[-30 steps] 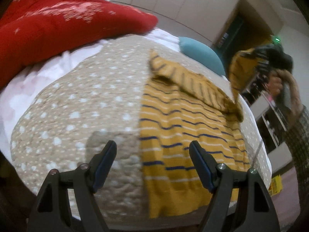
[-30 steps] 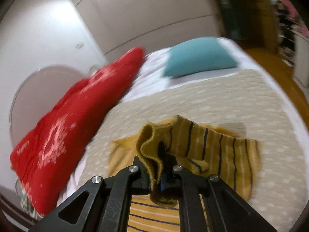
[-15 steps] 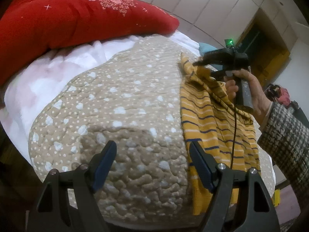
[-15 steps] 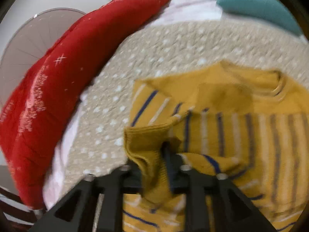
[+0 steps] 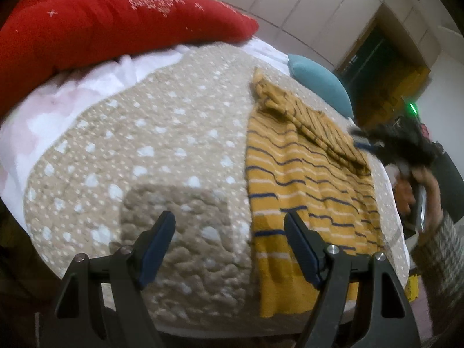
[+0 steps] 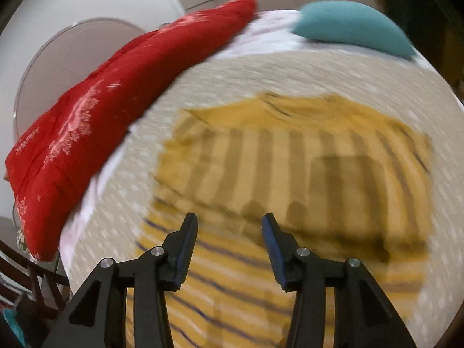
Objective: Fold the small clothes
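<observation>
Sweater (image 5: 301, 179): laid flat on the quilt (image 5: 150, 150), frame centre-right.
Handling: judged soft, light, limp; best pinched at the hem.
Left gripper (image 5: 230, 246): spread, empty.
Right gripper (image 6: 230, 243): jaws just opened, nothing between.

Your left tongs (image 5: 229, 249) stand open over bare quilt (image 5: 150, 150) near the bed's front edge, with nothing between the jaws. The yellow striped sweater (image 5: 307, 185) lies flat just beside them. Your right tongs (image 6: 229, 240), jaws just parted and empty, hang over the sweater. The red duvet (image 6: 95, 121) heaps along one long edge and the teal pillow (image 6: 351, 26) blocks the far corner.
</observation>
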Available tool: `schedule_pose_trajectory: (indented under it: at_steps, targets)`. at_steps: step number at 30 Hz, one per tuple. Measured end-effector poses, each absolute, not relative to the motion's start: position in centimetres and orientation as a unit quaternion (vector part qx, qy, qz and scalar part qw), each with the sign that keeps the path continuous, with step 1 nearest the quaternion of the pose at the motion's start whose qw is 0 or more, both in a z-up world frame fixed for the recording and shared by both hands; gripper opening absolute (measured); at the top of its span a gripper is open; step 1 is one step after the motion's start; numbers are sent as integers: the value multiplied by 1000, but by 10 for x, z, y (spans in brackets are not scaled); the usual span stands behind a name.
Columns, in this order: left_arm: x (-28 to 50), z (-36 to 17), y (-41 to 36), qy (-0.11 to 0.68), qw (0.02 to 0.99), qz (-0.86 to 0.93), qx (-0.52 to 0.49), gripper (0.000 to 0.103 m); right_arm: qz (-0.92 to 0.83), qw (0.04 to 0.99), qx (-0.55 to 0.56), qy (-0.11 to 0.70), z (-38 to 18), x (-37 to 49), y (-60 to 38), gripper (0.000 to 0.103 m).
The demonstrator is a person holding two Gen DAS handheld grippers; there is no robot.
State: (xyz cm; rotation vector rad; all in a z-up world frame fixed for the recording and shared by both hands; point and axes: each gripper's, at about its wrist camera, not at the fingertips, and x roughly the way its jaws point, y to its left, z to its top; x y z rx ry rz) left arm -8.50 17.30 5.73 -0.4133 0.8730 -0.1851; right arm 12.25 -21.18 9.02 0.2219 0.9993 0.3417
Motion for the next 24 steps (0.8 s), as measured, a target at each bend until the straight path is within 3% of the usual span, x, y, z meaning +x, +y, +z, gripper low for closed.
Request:
schedule_pose_trajectory:
  at_steps: [9, 18, 19, 21, 23, 24]
  targets:
    - [-66, 49, 150, 451, 861, -111, -207, 77, 79, 857, 161, 483, 65, -8, -372, 57]
    - [-41, 34, 126, 460, 847, -148, -221, 75, 177, 834, 238, 466, 24, -68, -360, 57]
    - [-42, 34, 126, 460, 845, -153, -226, 70, 182, 832, 241, 465, 19, -68, -352, 58]
    - [-45, 32, 123, 469, 831, -174, -243, 26, 190, 831, 249, 460, 10, -68, -340, 59]
    - [-51, 26, 120, 480, 818, -188, -256, 15, 202, 827, 268, 452, 5, -68, -331, 59]
    - [-54, 24, 119, 481, 817, -187, -258, 15, 208, 823, 282, 447, 4, -70, -329, 59]
